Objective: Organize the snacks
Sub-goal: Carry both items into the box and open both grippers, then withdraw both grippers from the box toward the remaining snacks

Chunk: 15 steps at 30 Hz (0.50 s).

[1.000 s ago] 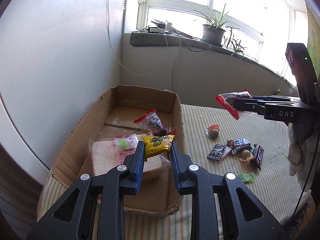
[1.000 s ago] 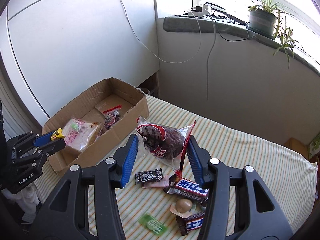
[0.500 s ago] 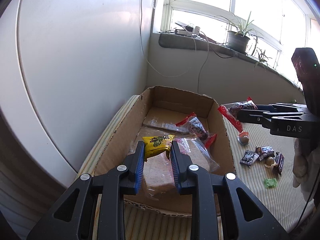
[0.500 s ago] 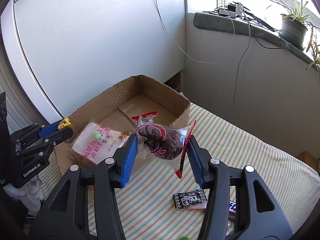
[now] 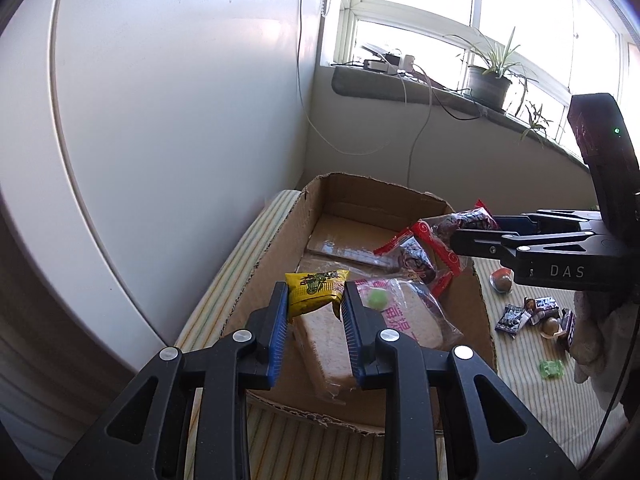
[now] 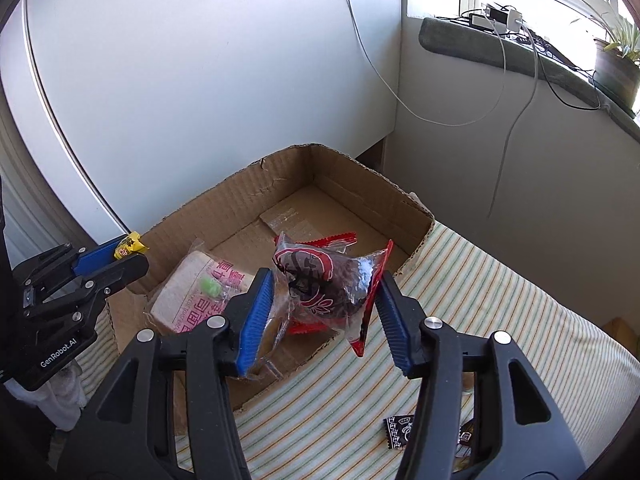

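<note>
Partway done, two more snacks over the cardboard box (image 5: 276, 240).
Already in: bread pack (image 5: 372, 320), red packet (image 5: 416, 256). Left gripper (image 5: 314, 304) pinching yellow packet (image 5: 316, 292), right gripper (image 6: 326, 300) loosening round dark bun bag (image 6: 324, 280). Still out on the striped cloth (image 5: 532, 384): small candies (image 5: 536, 316).

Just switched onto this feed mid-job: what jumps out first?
Both grippers carry snacks over the open cardboard box: the left gripper holds a yellow packet, and the right gripper a clear red-trimmed bag with a dark pastry, their jaws just opening. A wrapped bread slice already lies inside.
</note>
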Tool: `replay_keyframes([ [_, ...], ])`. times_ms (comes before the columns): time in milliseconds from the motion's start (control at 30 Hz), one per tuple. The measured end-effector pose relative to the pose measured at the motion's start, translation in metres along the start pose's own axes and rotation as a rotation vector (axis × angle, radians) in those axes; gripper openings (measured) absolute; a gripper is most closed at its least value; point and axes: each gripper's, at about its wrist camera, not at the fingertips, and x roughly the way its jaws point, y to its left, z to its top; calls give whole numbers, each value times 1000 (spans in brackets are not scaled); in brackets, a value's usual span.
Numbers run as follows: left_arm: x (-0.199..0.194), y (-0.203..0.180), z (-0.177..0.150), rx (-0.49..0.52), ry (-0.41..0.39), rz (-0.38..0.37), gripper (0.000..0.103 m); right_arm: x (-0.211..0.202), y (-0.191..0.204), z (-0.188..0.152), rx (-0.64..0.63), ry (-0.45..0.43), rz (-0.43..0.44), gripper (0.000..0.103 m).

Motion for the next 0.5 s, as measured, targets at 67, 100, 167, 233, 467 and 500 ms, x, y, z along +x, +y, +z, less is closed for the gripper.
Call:
replay_keyframes([
  [67, 0, -1, 0, 1, -1, 2, 27, 1, 2, 1, -5, 0, 4, 55],
  [100, 0, -2, 0, 3, -2, 0, 27, 1, 4, 1, -9, 0, 6, 55],
  [167, -1, -3, -1, 6, -5, 3, 34, 0, 5, 1, -15, -3, -2, 60],
  [233, -1, -3, -1, 2, -10, 8, 47, -1, 7, 2, -19, -10, -15, 70],
  [467, -4, -5, -1, -1, -15, 12, 57, -8, 5, 1, -20, -26, -34, 86],
  [500, -5, -6, -1, -1, -16, 11, 57, -9, 4, 0, -20, -27, -34, 86],
])
